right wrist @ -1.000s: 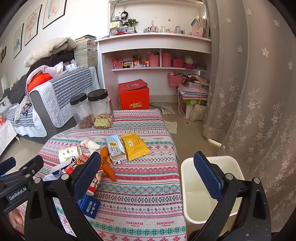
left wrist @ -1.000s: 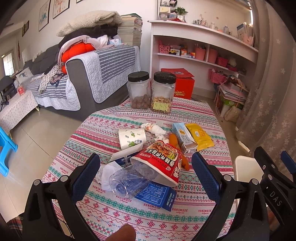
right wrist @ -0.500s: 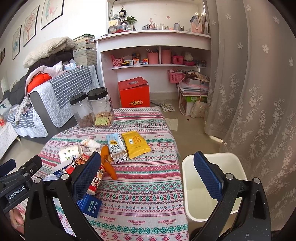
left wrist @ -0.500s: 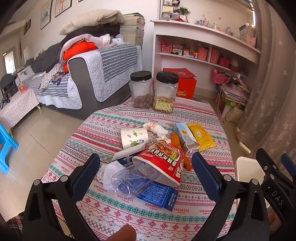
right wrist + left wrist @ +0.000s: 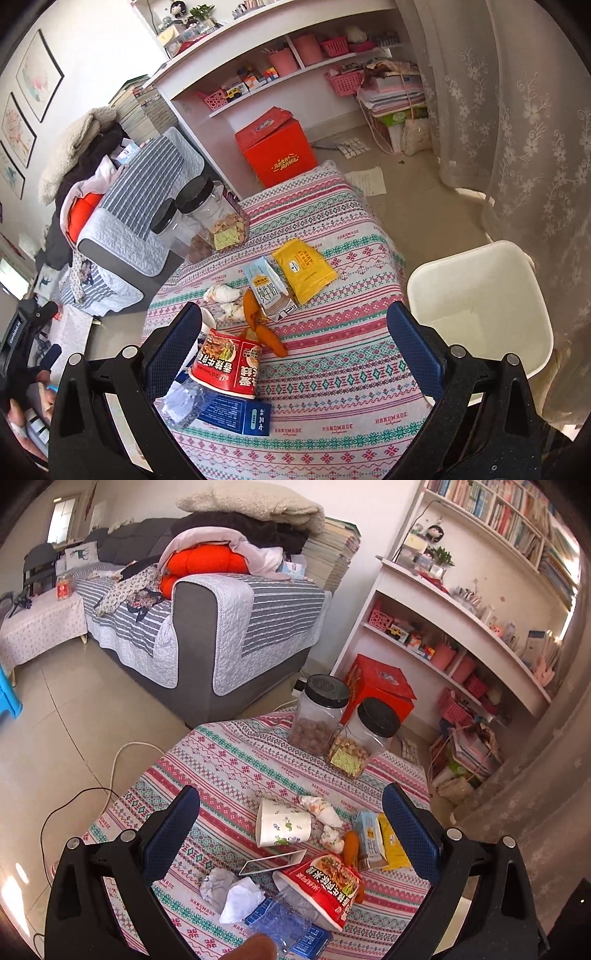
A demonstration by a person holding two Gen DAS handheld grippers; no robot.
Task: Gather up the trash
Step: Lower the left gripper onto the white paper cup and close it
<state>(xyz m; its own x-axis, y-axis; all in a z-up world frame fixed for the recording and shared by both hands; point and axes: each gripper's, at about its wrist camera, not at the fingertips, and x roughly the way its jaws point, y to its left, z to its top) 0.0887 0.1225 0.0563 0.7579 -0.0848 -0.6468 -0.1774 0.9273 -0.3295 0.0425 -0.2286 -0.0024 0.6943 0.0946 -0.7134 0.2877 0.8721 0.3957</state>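
Note:
Trash lies on the patterned tablecloth (image 5: 332, 373): a red noodle cup (image 5: 323, 882) (image 5: 227, 365) on its side, a crushed clear bottle (image 5: 284, 919), a blue box (image 5: 236, 410), a paper cup (image 5: 282, 829), crumpled tissues (image 5: 236, 891), orange peel (image 5: 262, 321), a milk carton (image 5: 267, 291) and a yellow packet (image 5: 304, 269). My left gripper (image 5: 291, 834) is open and empty above the pile. My right gripper (image 5: 295, 354) is open and empty above the table's near side. A white bin (image 5: 480, 306) stands on the floor right of the table.
Two clear jars with black lids (image 5: 321, 716) (image 5: 364, 738) stand at the table's far edge. A red box (image 5: 277, 147), a white shelf unit (image 5: 258, 74) and a sofa (image 5: 207, 627) are behind. A lace curtain (image 5: 517, 129) hangs right.
Both grippers have risen and tilted, so both views look down on the table from higher up. The trash has not moved; both stay open.

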